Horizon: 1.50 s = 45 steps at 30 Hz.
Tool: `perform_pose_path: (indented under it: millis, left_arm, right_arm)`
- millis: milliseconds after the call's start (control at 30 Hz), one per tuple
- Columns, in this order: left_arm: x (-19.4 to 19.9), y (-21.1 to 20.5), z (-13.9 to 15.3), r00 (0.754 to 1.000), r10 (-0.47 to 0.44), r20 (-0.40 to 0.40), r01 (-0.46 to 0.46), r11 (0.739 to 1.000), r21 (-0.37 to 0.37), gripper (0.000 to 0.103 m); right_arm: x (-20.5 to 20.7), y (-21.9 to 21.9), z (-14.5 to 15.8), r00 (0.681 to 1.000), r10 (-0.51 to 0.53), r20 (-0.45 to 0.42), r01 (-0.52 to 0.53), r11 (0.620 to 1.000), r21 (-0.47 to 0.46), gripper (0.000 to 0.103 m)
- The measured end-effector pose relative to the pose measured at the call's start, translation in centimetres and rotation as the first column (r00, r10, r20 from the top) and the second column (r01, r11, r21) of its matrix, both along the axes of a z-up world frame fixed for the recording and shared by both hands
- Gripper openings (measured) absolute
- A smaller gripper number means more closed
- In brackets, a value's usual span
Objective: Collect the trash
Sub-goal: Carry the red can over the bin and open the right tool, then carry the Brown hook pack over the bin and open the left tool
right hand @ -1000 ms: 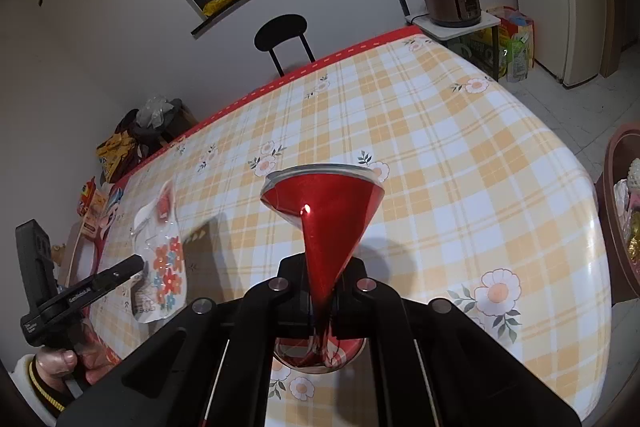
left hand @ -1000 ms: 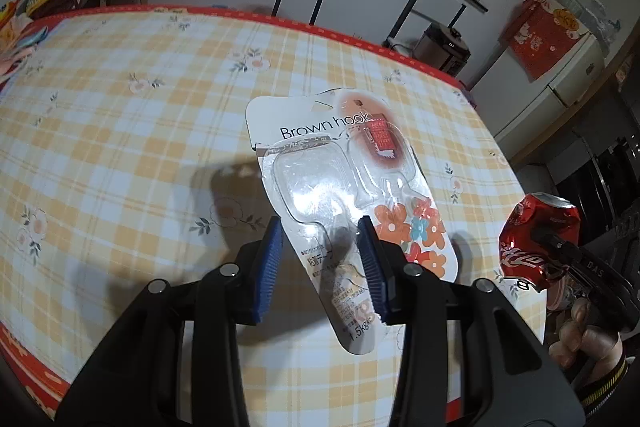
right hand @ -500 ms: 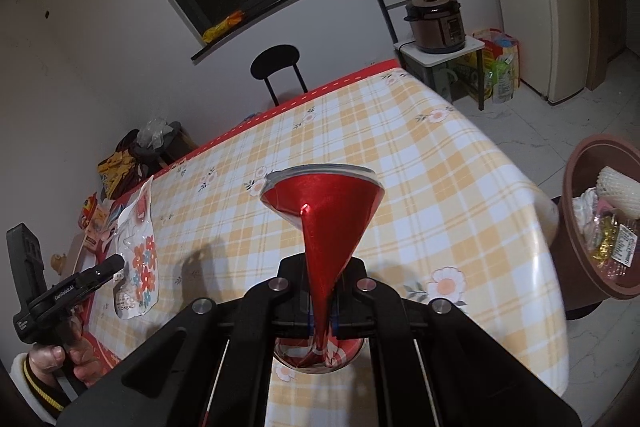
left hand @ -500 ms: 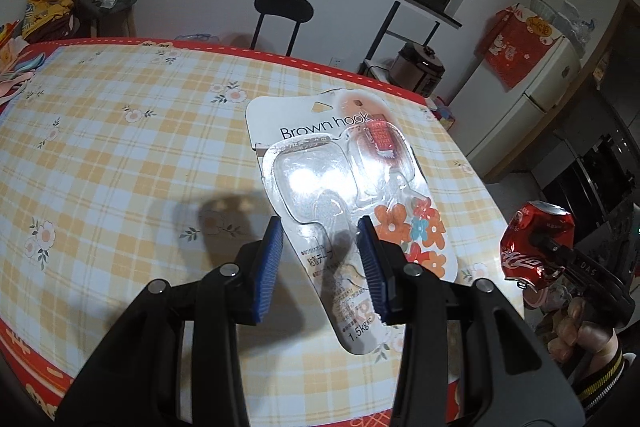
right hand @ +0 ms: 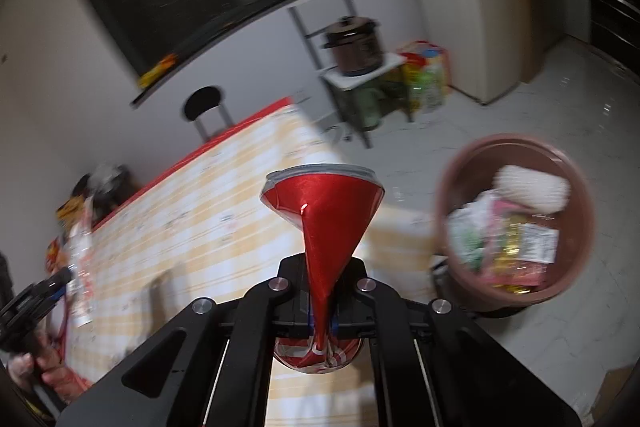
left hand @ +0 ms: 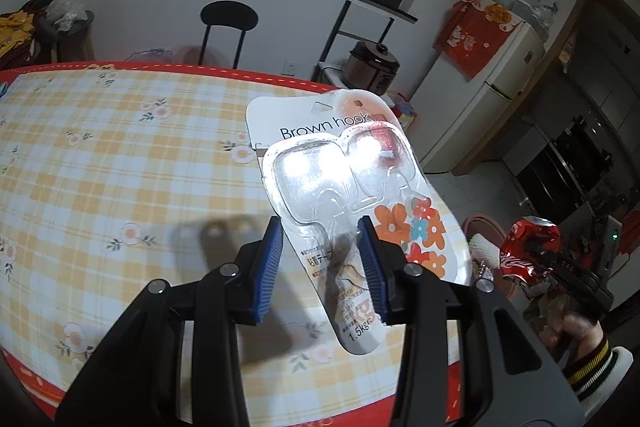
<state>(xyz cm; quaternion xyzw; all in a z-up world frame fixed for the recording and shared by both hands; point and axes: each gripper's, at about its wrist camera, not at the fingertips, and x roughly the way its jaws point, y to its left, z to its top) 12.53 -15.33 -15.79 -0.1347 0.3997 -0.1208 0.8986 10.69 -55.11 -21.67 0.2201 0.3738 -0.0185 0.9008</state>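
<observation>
One hook package (left hand: 352,203), one crushed can (right hand: 320,227), one trash basin (right hand: 516,227), two grippers.

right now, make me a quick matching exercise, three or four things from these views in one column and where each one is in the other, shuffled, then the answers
Things:
1. crushed red can
2. hook package
3. brown bin
4. dark cooker

Places:
A. on the floor past the table's end, holding wrappers
B. pinched flat in the right gripper
C. on a small stand by the wall
D. between the fingers of the left gripper, above the checked tablecloth

Pairs: 1-B, 2-D, 3-A, 4-C
</observation>
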Motion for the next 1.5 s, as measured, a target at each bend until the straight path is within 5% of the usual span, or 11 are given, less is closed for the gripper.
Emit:
perform_pose_path:
  millis: [200, 500, 567, 633, 933, 1500]
  left_arm:
    - [0.0, -3.1, 0.5, 1.0, -0.02, 0.009, 0.02, 1.0, -0.008, 0.041]
    - [-0.4, -6.0, 1.2, 1.0, -0.008, 0.024, 0.008, 1.0, 0.013, 0.041]
    - [-0.3, -6.3, 1.1, 1.0, -0.012, 0.025, 0.012, 1.0, 0.019, 0.041]
    - [-0.4, -7.0, 1.3, 0.999, -0.02, 0.027, 0.019, 0.999, 0.028, 0.041]
    - [0.0, -10.7, 2.2, 0.993, -0.105, 0.054, 0.104, 0.994, 0.035, 0.041]
    - [1.7, -25.9, 0.1, 0.915, -0.401, 0.046, 0.402, 0.916, -0.01, 0.041]
  right_arm:
    - [1.1, -8.4, -2.9, 0.989, -0.113, -0.094, 0.112, 0.994, -0.013, 0.007]
    - [4.1, -13.3, -6.8, 0.977, -0.129, -0.172, 0.131, 0.991, -0.001, 0.01]
    - [4.6, -13.3, -6.8, 0.978, -0.124, -0.167, 0.127, 0.992, 0.009, 0.026]
    - [4.9, -13.5, -6.6, 0.981, -0.128, -0.146, 0.131, 0.991, 0.012, 0.06]
    - [2.1, -13.4, -2.3, 0.988, -0.151, -0.042, 0.15, 0.988, -0.027, 0.098]
    - [-7.9, -15.4, 5.4, 0.975, -0.221, 0.037, 0.224, 0.963, -0.148, 0.098]
